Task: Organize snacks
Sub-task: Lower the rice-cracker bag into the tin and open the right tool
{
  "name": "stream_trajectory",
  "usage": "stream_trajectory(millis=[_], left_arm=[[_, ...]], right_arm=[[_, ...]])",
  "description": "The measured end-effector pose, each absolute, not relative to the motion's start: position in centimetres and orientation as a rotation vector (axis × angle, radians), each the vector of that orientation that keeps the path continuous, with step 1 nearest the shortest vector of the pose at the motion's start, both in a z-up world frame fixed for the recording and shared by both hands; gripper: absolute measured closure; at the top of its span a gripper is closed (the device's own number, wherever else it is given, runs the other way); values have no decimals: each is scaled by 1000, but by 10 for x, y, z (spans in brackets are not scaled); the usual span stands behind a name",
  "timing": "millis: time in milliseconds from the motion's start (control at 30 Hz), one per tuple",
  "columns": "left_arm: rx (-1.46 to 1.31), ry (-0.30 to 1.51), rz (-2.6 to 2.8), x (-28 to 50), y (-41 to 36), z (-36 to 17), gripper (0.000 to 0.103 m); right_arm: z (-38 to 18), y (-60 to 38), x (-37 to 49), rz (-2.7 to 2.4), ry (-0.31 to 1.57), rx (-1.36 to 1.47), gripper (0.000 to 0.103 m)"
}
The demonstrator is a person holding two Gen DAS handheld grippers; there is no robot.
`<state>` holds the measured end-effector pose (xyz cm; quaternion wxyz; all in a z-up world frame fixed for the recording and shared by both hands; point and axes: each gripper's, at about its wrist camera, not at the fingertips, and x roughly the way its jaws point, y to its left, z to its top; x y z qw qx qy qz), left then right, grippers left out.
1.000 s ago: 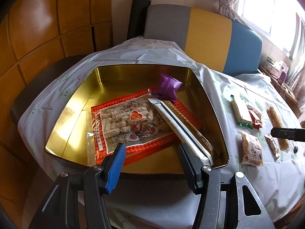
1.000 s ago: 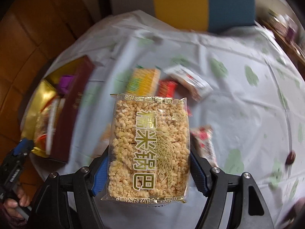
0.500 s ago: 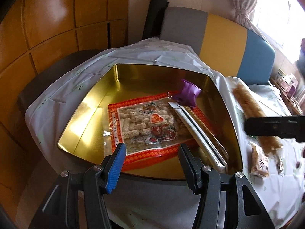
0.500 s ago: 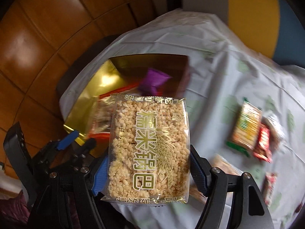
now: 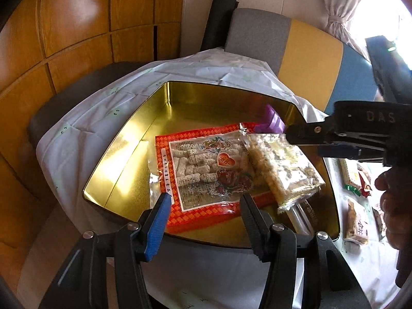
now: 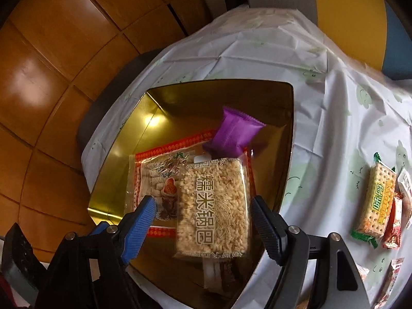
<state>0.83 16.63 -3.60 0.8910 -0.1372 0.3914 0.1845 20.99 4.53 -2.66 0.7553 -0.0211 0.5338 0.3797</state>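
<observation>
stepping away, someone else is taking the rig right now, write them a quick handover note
Right gripper: jaws opening, rice-cracker pack between them but pads clear of it; it lies in the gold tin.
Left gripper: open, empty, at the tin's near rim.
In the tin: red-bordered bag, purple packet, a long box under the pack.
Left: green-edged cracker pack and other small packets on the tablecloth.

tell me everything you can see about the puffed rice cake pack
The puffed rice cake pack is a clear rectangular wrapper over a pale golden slab of puffed grains, printed with large gold characters. It lies tilted inside the gold tin, propped on the red patterned snack bag and a long white packet. The right claw is opening around it, pads apart from it.
</observation>
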Motion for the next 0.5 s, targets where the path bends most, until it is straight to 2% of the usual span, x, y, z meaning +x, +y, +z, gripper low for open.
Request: stream_trajectory(millis=[167,500], left_arm=[[-277,810,380,8,163,-36,47],[-257,802,360,6,154,-32,47]], right_arm=[[-6,23,180,803,1098,-64,26],[-2,4,143,749,1017,-118,26]])
